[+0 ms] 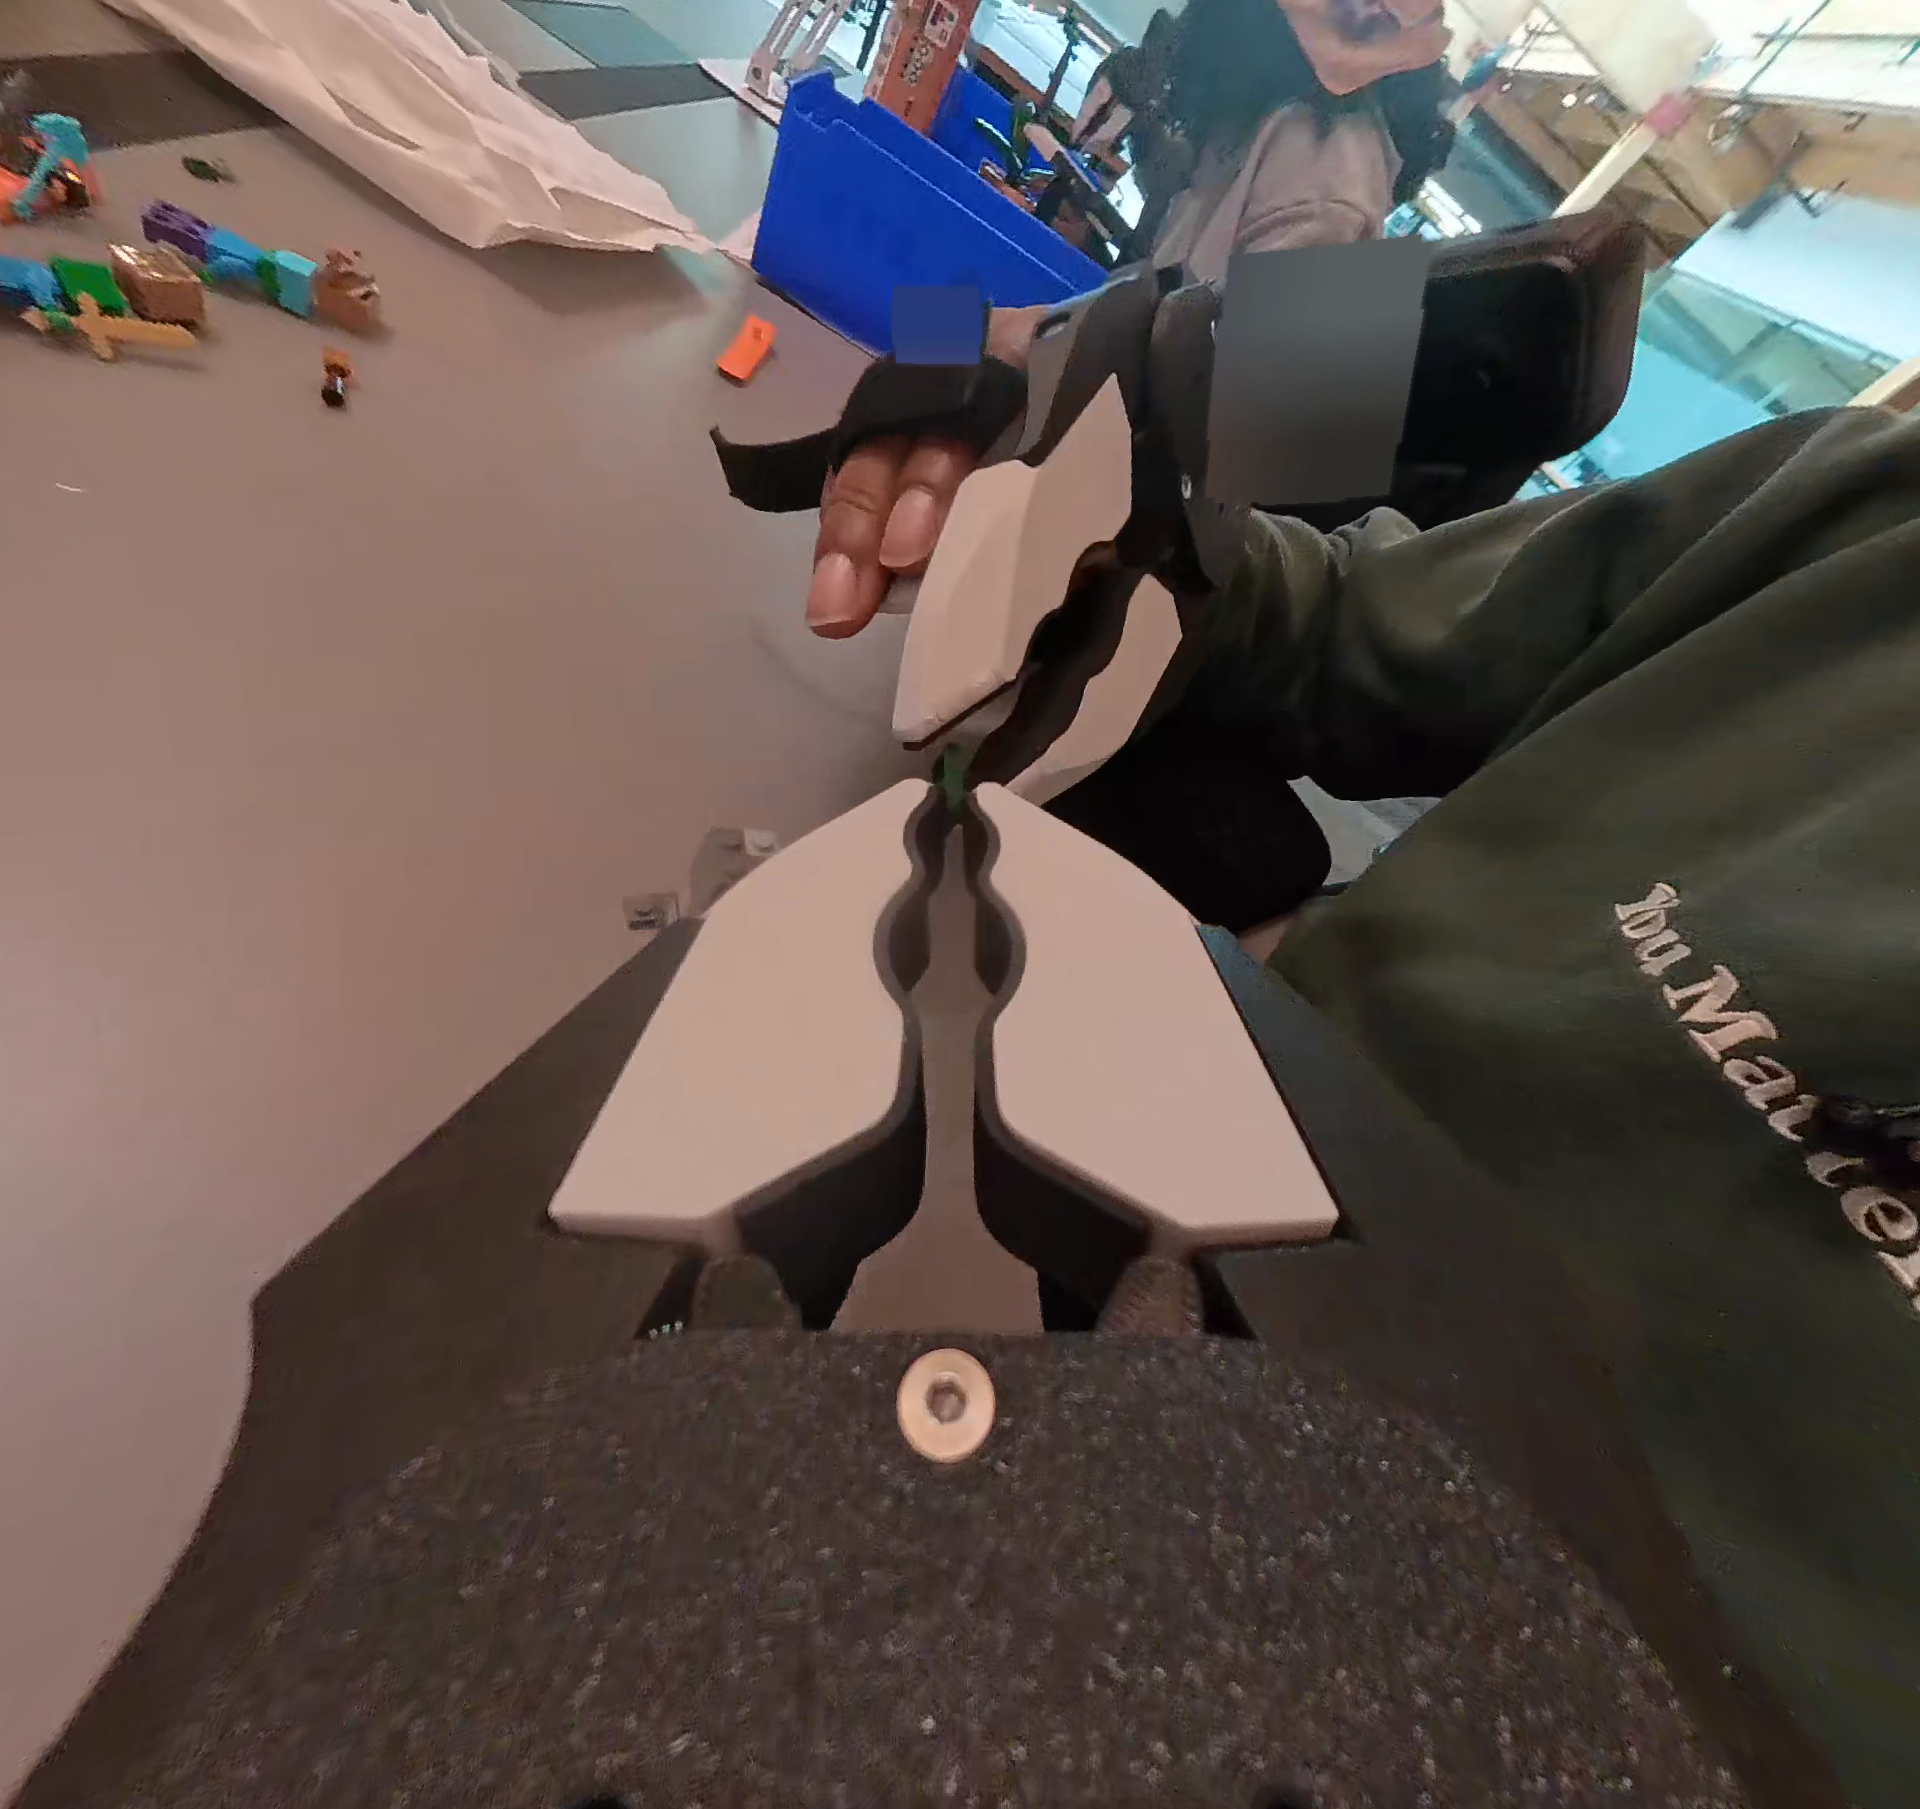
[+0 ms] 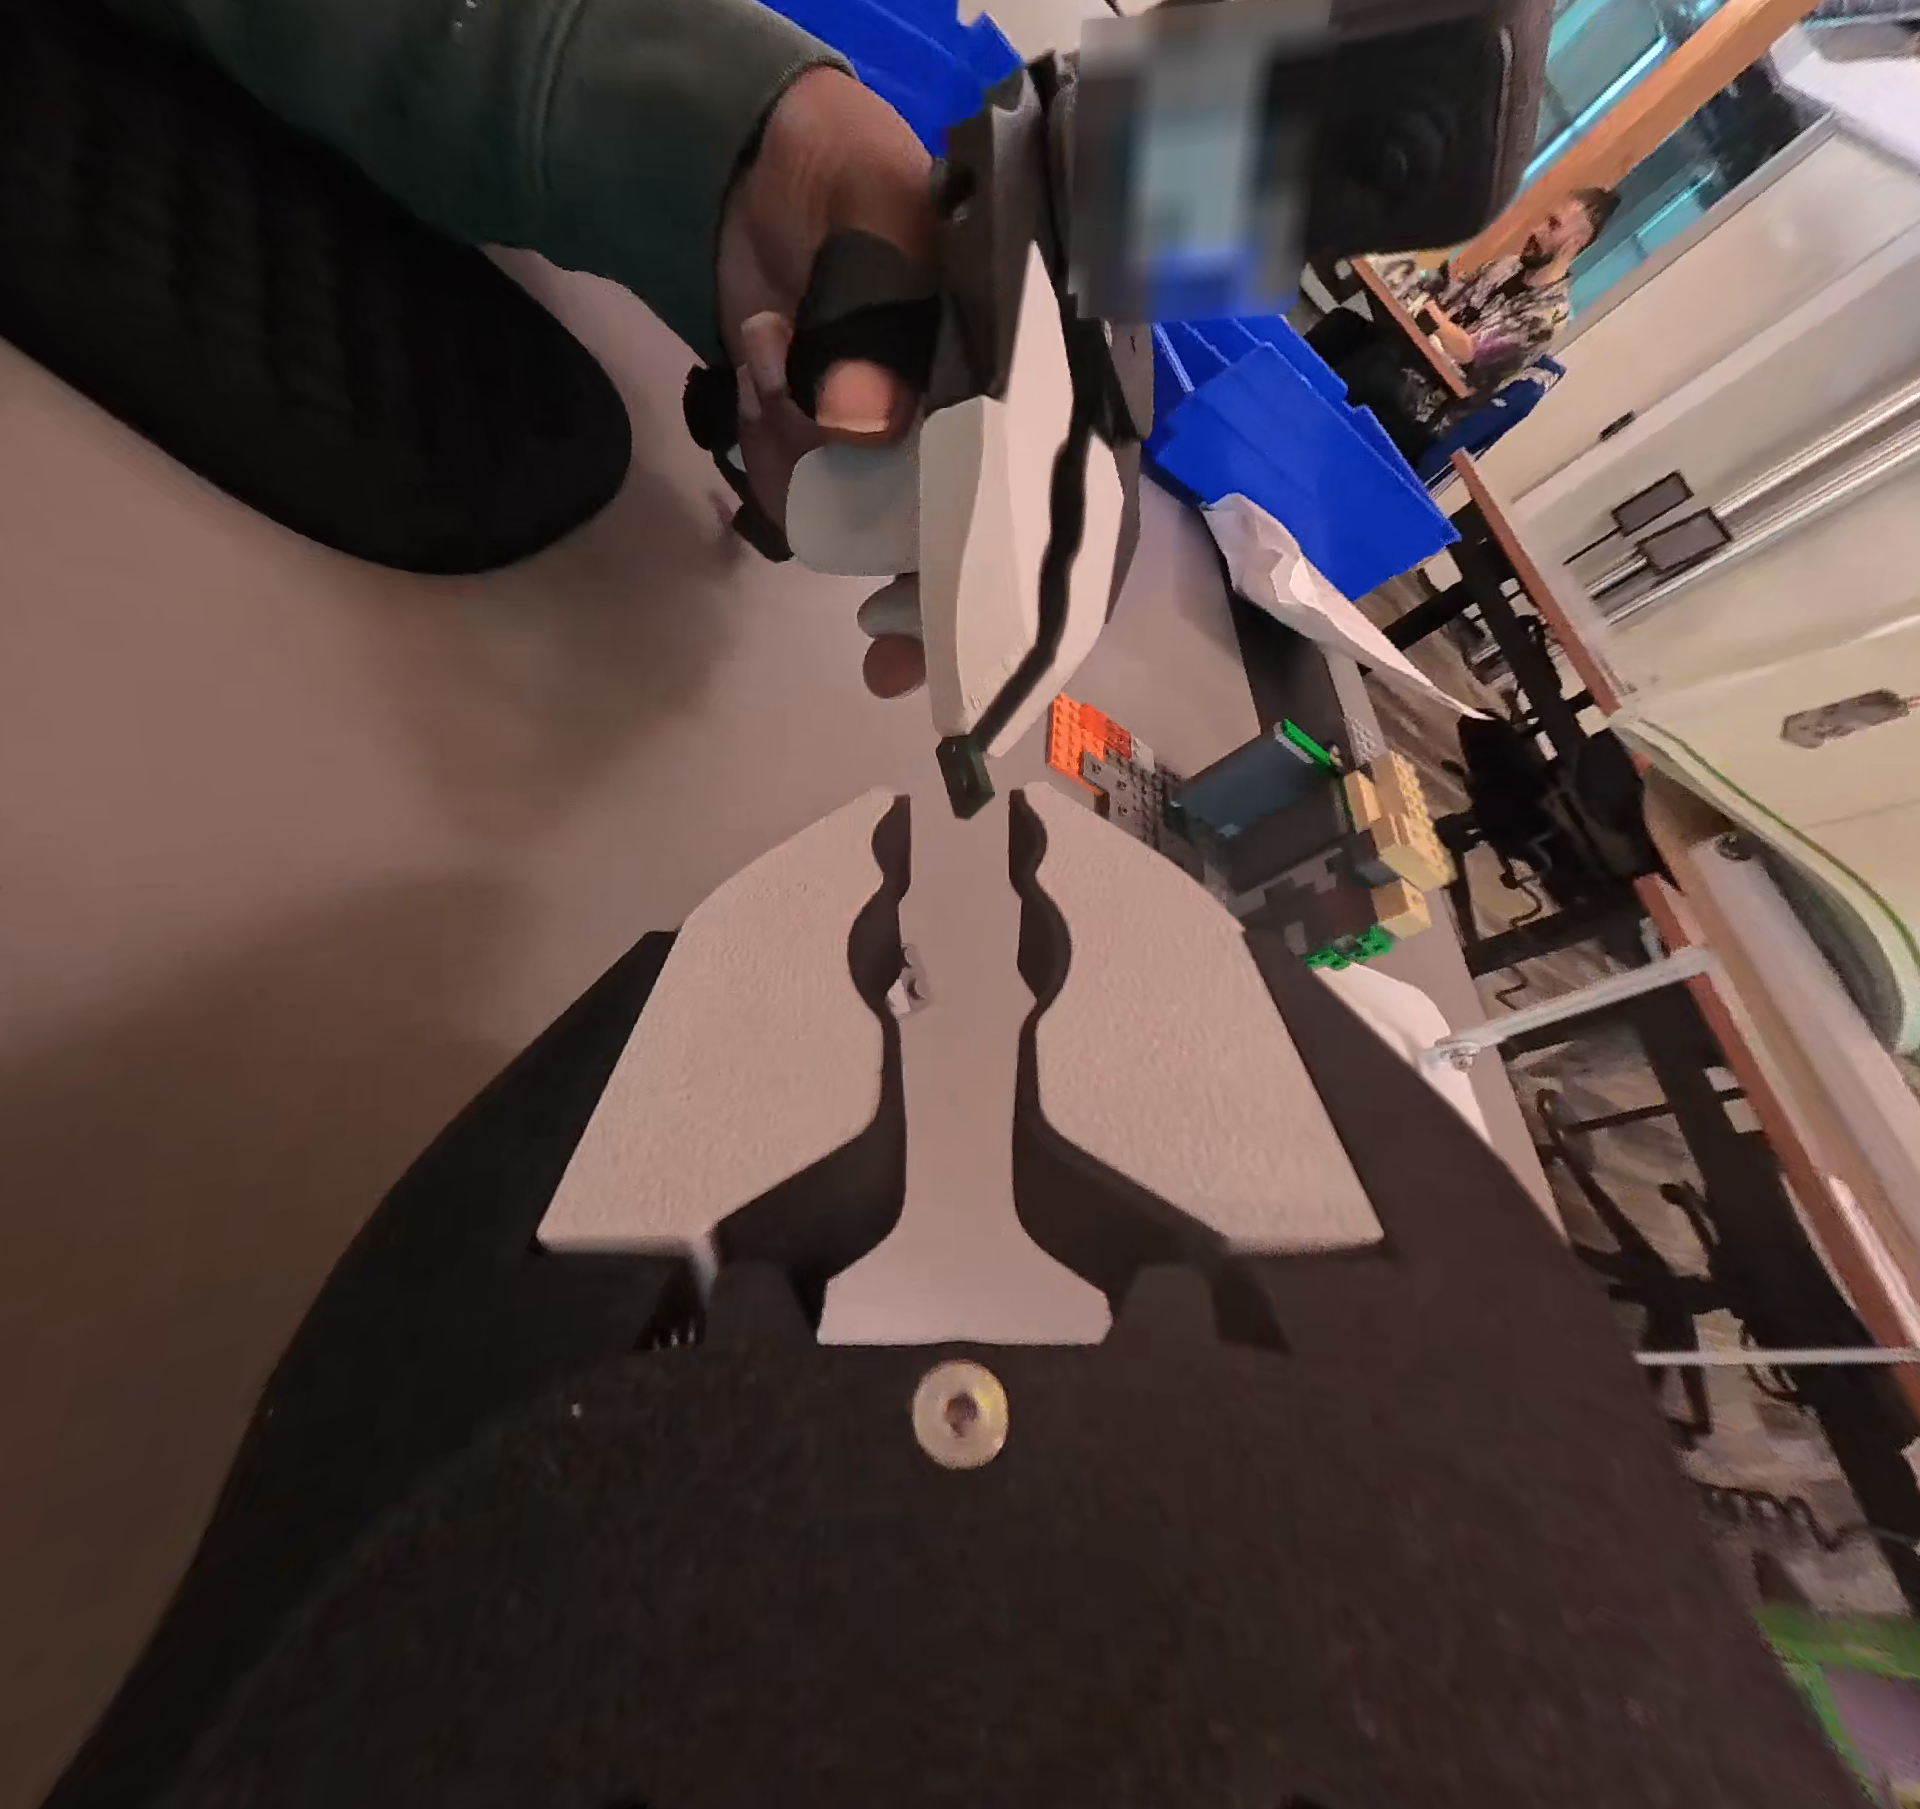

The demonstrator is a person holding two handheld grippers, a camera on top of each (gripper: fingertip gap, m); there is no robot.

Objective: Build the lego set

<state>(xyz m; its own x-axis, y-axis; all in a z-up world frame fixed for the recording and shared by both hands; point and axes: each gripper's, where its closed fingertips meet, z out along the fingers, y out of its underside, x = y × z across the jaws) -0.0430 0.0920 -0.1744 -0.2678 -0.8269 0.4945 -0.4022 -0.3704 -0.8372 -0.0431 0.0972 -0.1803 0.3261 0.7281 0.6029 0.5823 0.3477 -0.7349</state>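
Note:
My left gripper [image 1: 951, 805] is shut on a small dark green lego piece [image 1: 950, 780] pinched at its fingertips, held above the grey table [image 1: 416, 720]. In the right wrist view the left gripper [image 2: 975, 736] comes down from above with the green piece [image 2: 964, 780] sticking out below its tips. My right gripper [image 2: 956, 809] is open, its fingertips either side of and just below that piece. In the left wrist view the right gripper [image 1: 951, 736] meets mine tip to tip. A partly built lego model [image 2: 1288, 834] with an orange plate [image 2: 1086, 733] stands beyond.
Loose coloured lego pieces [image 1: 166, 289] and an orange piece [image 1: 746, 346] lie on the table's left. White paper [image 1: 364, 86] and blue bins [image 1: 883, 190] stand farther back, with people behind. Small grey pieces [image 1: 727, 855] lie near my fingers; one also shows in the right wrist view [image 2: 909, 990]. Left tips and right tips are each some 30 cm from the partly built lego model [image 2: 1288, 834].

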